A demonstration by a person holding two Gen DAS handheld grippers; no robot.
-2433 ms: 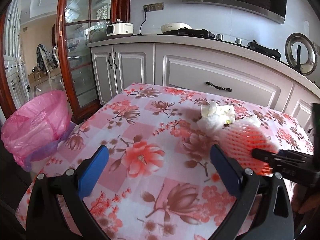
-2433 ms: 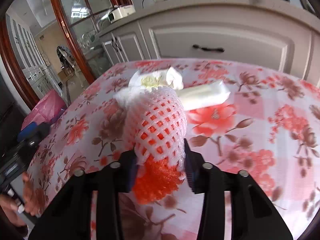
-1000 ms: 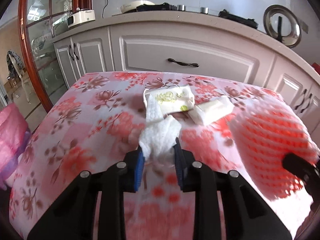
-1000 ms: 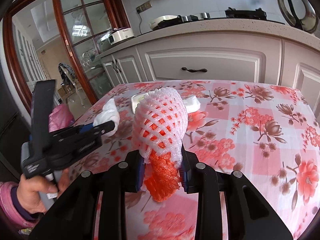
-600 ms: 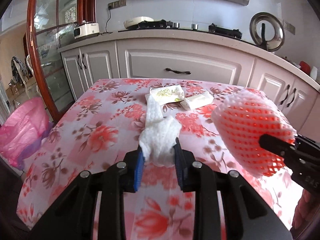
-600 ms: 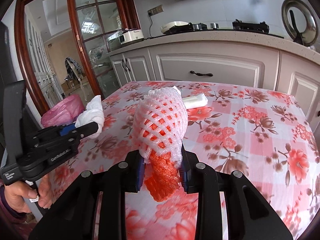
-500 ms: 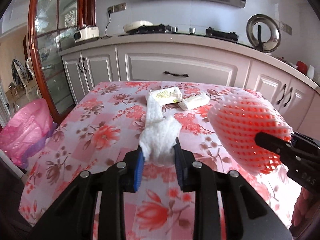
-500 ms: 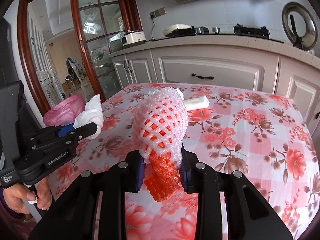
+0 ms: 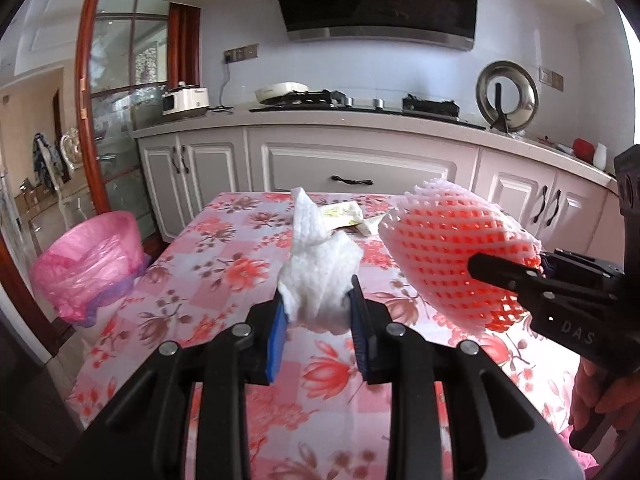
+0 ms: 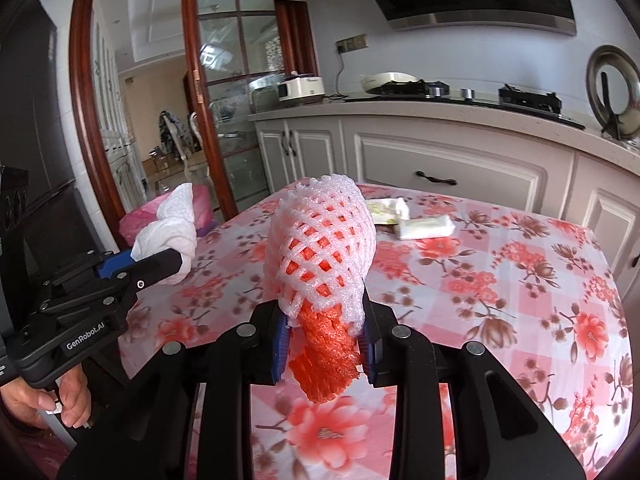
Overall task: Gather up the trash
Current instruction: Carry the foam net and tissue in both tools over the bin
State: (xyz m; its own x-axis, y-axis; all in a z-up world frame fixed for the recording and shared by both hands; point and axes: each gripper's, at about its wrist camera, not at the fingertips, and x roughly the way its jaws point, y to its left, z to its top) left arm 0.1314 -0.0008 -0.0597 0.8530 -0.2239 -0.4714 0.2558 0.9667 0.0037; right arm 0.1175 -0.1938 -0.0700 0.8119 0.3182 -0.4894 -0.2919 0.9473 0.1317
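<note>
My left gripper (image 9: 318,304) is shut on a crumpled white paper towel (image 9: 318,268) and holds it above the floral table (image 9: 224,264). My right gripper (image 10: 324,330) is shut on a white and orange foam fruit net (image 10: 322,240), also lifted above the table. The net shows at the right of the left wrist view (image 9: 452,256), and the towel at the left of the right wrist view (image 10: 172,228). A pink bag-lined trash bin (image 9: 90,260) stands on the floor left of the table. A tissue pack (image 10: 380,206) and a white wrapper (image 10: 426,228) lie at the table's far end.
White kitchen cabinets (image 9: 352,172) with a stove and counter run behind the table. A wood-framed glass door (image 10: 224,120) stands at the left, past the bin. The person's hands hold both gripper handles at the frame edges.
Both grippers have pulled back and risen from the table with their loads. The left one took hold of the paper towel earlier; the bin has come further into the left view.
</note>
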